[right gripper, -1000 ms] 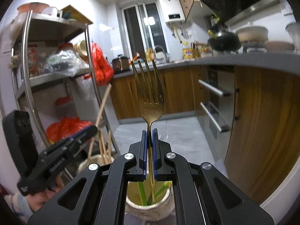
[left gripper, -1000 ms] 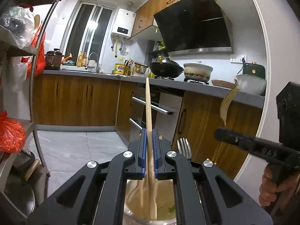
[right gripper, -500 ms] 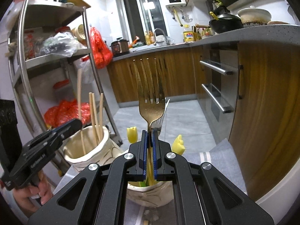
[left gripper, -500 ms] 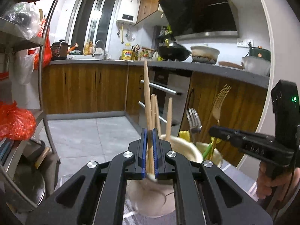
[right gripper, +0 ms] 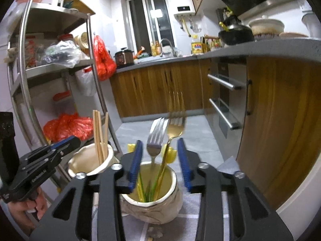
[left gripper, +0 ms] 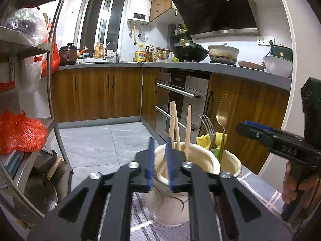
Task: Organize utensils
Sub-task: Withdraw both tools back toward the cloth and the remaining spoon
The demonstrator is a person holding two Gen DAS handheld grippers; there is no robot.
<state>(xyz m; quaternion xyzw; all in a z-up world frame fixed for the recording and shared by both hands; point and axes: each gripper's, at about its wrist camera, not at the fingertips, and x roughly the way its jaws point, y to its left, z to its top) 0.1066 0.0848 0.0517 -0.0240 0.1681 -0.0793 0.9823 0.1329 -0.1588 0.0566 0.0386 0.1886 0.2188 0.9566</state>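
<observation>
The left gripper [left gripper: 159, 163], black with blue pads, hangs just in front of a cream ceramic holder [left gripper: 176, 182] marked with thin dark brush lines; its jaws stand apart with nothing between them. Wooden chopsticks [left gripper: 175, 125] stand upright inside that holder, leaning a little against its rim. Just beside it, to the right, is a second cream ceramic holder [right gripper: 150, 198] with a greenish-yellow inside. The right gripper [right gripper: 159, 161], of the same black and blue make, hovers over the near rim of this second holder with its jaws spread wide and empty. A gold metal fork [right gripper: 174, 126] and a silver steel fork [right gripper: 155, 138] stand tines-up in the second holder, the gold one slightly blurred, along with yellow-topped utensils on green stems [right gripper: 172, 153]. Both holders sit on a grey cloth with white stripes [left gripper: 140, 217]. Raised lettering runs along the side of the right gripper in the left wrist view and along the left gripper in the right wrist view, but it is too blurred to read with certainty. A white wall-mounted water heater [left gripper: 139, 10] shows a small dark display whose figures cannot be read. A yellow tin [left gripper: 139, 56] on the grey countertop [left gripper: 200, 65] has a coloured label, its writing illegible.
</observation>
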